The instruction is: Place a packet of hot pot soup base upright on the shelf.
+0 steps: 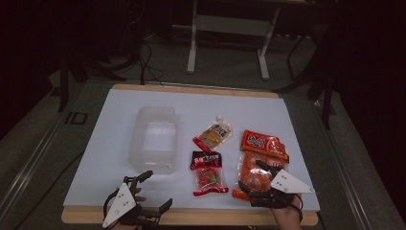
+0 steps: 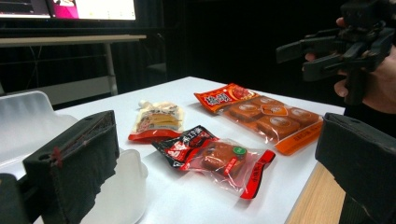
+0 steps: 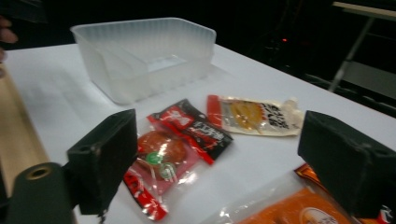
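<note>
Three snack packets lie on the white board (image 1: 119,158): a beige pouch (image 1: 214,134) (image 2: 157,120) (image 3: 254,115), a red-and-black packet (image 1: 208,173) (image 2: 212,156) (image 3: 175,144) and a large orange packet (image 1: 262,152) (image 2: 266,116) (image 3: 289,210). A clear plastic container (image 1: 155,139) (image 2: 28,121) (image 3: 144,56) stands left of them. My left gripper (image 1: 155,190) (image 2: 219,140) is open at the board's near left edge, with nothing between its jaws. My right gripper (image 1: 253,176) (image 3: 226,156) is open above the near end of the orange packet, holding nothing. It appears in the left gripper view as the right gripper (image 2: 336,46), raised off the table.
The wooden table edge (image 1: 191,216) runs along the near side of the board. Beyond the table, a metal table frame (image 1: 230,28) stands on the dark floor. Bare white board lies left of the container and behind the packets.
</note>
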Available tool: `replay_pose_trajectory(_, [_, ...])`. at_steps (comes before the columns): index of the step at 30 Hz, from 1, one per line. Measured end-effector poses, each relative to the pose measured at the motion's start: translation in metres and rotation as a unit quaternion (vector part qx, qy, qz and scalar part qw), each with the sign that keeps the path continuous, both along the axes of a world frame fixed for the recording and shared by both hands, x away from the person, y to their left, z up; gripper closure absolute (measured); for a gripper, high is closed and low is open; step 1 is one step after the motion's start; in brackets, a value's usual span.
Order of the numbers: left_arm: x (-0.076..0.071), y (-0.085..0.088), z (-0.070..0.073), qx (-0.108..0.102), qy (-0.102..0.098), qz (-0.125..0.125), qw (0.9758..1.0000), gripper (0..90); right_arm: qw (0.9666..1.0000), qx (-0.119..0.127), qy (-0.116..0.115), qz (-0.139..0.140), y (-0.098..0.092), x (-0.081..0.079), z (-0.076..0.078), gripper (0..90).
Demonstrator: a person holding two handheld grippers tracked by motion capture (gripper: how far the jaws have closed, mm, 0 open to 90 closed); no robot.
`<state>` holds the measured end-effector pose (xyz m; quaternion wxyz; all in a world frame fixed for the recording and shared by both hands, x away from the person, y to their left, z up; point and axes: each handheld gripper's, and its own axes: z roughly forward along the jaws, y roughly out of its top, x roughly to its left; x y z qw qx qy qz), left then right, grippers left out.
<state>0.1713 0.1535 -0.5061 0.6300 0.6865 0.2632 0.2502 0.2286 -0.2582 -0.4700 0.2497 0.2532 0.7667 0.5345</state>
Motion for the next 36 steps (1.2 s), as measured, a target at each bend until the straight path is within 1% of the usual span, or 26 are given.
replay_pose_trajectory(1, [0.0, 0.0, 0.0, 0.0, 0.0, 0.0, 1.0, 0.1, 1.0, 0.0, 0.0, 0.0, 0.0, 0.0, 0.0, 11.4])
replay_pose_trajectory(2, [0.0, 0.0, 0.0, -0.001, 0.0, 0.0, 1.0, 0.1, 1.0, -0.004, 0.006, 0.005, 0.001, -0.001, 0.0, 11.3])
replay_pose_trajectory(3, [0.0, 0.0, 0.0, -0.001, 0.0, 0.0, 1.0, 0.1, 1.0, -0.004, 0.006, 0.005, 0.001, -0.001, 0.0, 11.3])
replay_pose_trajectory(4, [0.0, 0.0, 0.0, 0.001, 0.0, -0.001, 1.0, 0.1, 0.9999, -0.003, 0.01, 0.008, 0.001, -0.002, 0.001, 11.3])
replay_pose_trajectory(11, [0.0, 0.0, 0.0, 0.0, -0.002, -0.005, 1.0, 0.1, 0.9996, -0.001, 0.009, 0.027, 0.003, -0.006, 0.004, 11.1])
replay_pose_trajectory(12, [0.0, 0.0, 0.0, 0.001, -0.003, -0.005, 1.0, 0.1, 0.9994, -0.002, 0.001, 0.035, 0.003, -0.007, 0.004, 11.2])
replay_pose_trajectory(13, [0.0, 0.0, 0.001, 0.004, -0.001, -0.01, 0.9999, 0.1, 0.9988, -0.009, -0.015, 0.046, 0.005, -0.009, 0.005, 11.2])
replay_pose_trajectory(16, [-0.001, 0.0, 0.001, 0.002, 0.0, -0.012, 0.9999, 0.1, 0.9986, -0.011, -0.016, 0.05, 0.007, -0.01, 0.006, 11.2])
replay_pose_trajectory(17, [-0.001, 0.0, 0.001, -0.001, 0.003, -0.016, 0.9999, 0.1, 0.9983, -0.014, -0.011, 0.055, 0.008, -0.011, 0.008, 11.2])
replay_pose_trajectory(18, [-0.001, -0.001, 0.002, -0.001, 0.006, -0.014, 0.9999, 0.1, 0.9978, -0.012, 0.006, 0.065, 0.012, -0.015, 0.014, 11.2])
replay_pose_trajectory(19, [-0.001, -0.001, 0.002, -0.001, 0.006, -0.014, 0.9999, 0.1, 0.9978, -0.012, 0.006, 0.065, 0.012, -0.015, 0.014, 11.2])
replay_pose_trajectory(20, [0.0, 0.0, 0.002, -0.003, 0.005, -0.016, 0.9999, 0.1, 0.9975, -0.006, 0.001, 0.07, 0.013, -0.018, 0.02, 11.2])
replay_pose_trajectory(21, [0.0, 0.0, 0.002, -0.003, 0.005, -0.016, 0.9999, 0.1, 0.9975, -0.006, 0.001, 0.07, 0.013, -0.018, 0.02, 11.2])
replay_pose_trajectory(22, [0.0, 0.001, 0.002, -0.004, 0.001, -0.012, 0.9999, 0.1, 0.9972, -0.002, 0.0, 0.075, 0.014, -0.019, 0.023, 11.2])
replay_pose_trajectory(23, [0.0, 0.002, 0.002, -0.006, -0.002, -0.011, 0.9999, 0.1, 0.9969, -0.001, -0.007, 0.078, 0.013, -0.021, 0.029, 11.1])
replay_pose_trajectory(24, [0.0, 0.002, 0.002, -0.008, -0.002, -0.011, 0.9999, 0.1, 0.9971, -0.002, -0.013, 0.075, 0.013, -0.023, 0.035, 11.1])
replay_pose_trajectory(26, [0.0, 0.003, 0.003, -0.012, -0.003, -0.01, 0.9999, 0.1, 0.9965, 0.008, -0.014, 0.082, 0.009, -0.025, 0.044, 11.0])
replay_pose_trajectory(27, [0.0, 0.003, 0.003, -0.014, -0.001, -0.012, 0.9998, 0.1, 0.9965, 0.013, -0.016, 0.081, 0.007, -0.026, 0.05, 10.7])
replay_pose_trajectory(29, [0.0, 0.003, 0.003, -0.011, 0.003, -0.014, 0.9998, 0.1, 0.9962, 0.014, -0.019, 0.083, 0.004, -0.028, 0.058, 10.2])
replay_pose_trajectory(30, [0.0, 0.002, 0.003, -0.008, 0.002, -0.011, 0.9999, 0.1, 0.9966, 0.01, -0.023, 0.078, 0.003, -0.029, 0.063, 10.2])
replay_pose_trajectory(31, [0.0, 0.001, 0.004, -0.003, 0.004, -0.01, 0.9999, 0.1, 0.9966, 0.006, -0.023, 0.079, 0.002, -0.029, 0.067, 10.2])
replay_pose_trajectory(32, [-0.001, 0.001, 0.004, -0.002, 0.006, -0.012, 0.9999, 0.1, 0.9963, 0.008, -0.023, 0.082, 0.0, -0.029, 0.071, 10.2])
replay_pose_trajectory(33, [-0.001, 0.0, 0.005, -0.002, 0.007, -0.013, 0.9999, 0.1, 0.9965, 0.01, -0.025, 0.079, -0.001, -0.029, 0.074, 10.2])
replay_pose_trajectory(35, [-0.002, -0.001, 0.006, 0.001, 0.008, -0.016, 0.9998, 0.1, 0.9962, 0.008, -0.025, 0.083, -0.003, -0.028, 0.08, 10.2])
replay_pose_trajectory(36, [-0.003, -0.002, 0.006, 0.001, 0.009, -0.017, 0.9998, 0.1, 0.9966, 0.009, -0.027, 0.078, -0.004, -0.027, 0.082, 10.2])
